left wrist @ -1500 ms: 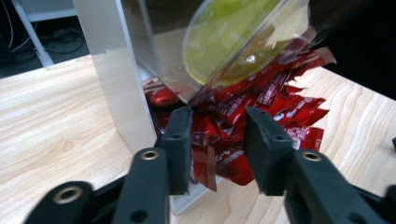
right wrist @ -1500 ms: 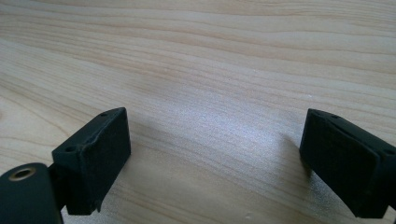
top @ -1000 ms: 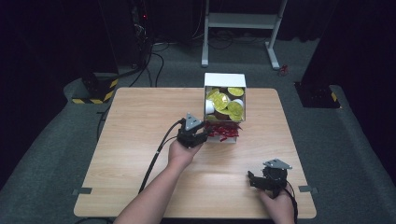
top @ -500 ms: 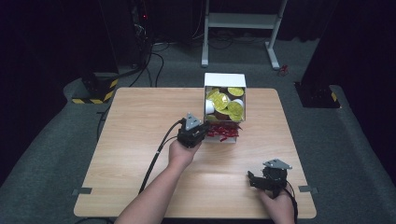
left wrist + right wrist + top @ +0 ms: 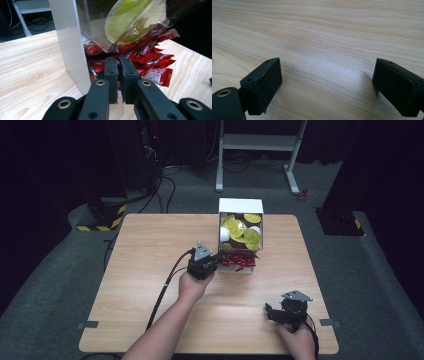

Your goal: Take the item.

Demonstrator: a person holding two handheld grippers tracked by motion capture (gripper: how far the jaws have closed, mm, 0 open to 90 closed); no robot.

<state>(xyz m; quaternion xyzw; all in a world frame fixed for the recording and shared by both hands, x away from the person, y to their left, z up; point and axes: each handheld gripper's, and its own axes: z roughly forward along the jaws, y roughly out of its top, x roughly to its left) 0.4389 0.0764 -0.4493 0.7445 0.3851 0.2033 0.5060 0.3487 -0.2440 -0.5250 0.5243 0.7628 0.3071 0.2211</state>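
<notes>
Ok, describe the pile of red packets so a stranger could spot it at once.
Find the white box at the far middle of the wooden table. At its near, open bottom the red packets spill out, just beside the left tool. They are flat, crinkly and red; the pods stacked above them are round with yellow-green lids.

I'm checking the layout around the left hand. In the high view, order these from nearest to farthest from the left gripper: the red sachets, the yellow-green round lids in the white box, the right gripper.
1. The red sachets, spilling from the white box's near end, right beside the left gripper.
2. The yellow-green round lids, farther back inside the box.
3. The right gripper, near the table's front right edge.
</notes>
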